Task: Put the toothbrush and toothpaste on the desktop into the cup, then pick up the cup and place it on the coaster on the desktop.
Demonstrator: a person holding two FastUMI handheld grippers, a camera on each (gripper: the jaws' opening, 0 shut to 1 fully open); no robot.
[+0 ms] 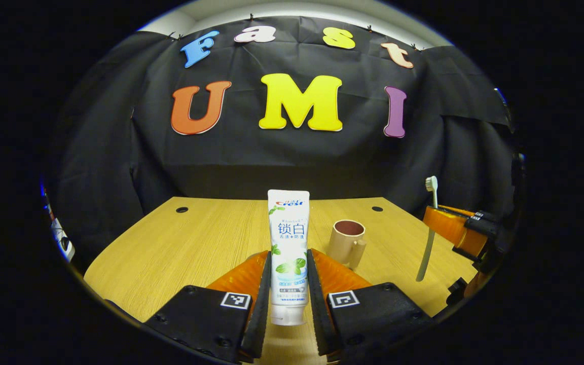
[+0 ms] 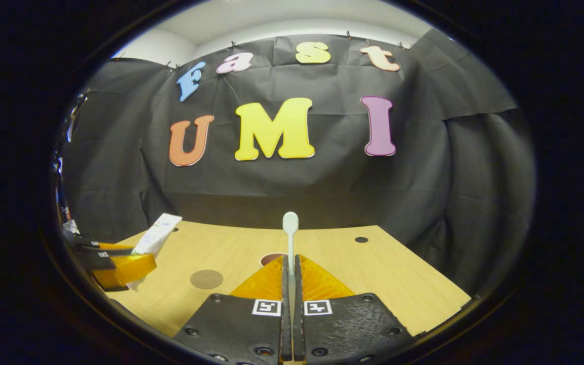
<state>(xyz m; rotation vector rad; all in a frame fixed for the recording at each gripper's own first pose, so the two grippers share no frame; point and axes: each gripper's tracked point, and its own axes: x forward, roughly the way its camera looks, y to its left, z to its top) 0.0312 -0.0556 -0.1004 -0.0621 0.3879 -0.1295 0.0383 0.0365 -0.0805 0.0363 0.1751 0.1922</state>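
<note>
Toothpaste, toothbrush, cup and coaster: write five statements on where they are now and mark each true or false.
1. The left claw holds the toothpaste tube upright between its fingers. True.
2. The toothbrush lies flat on the table. False: the right claw is shut on its handle, with the brush head up.
3. The cup already has the toothbrush inside it. False: in the left gripper view the cup stands on the table with nothing sticking out of it.
4. The cup sits on the coaster. False: the round coaster lies bare on the table, apart from the cup.
5. The cup has a handle on its side. True.
</note>
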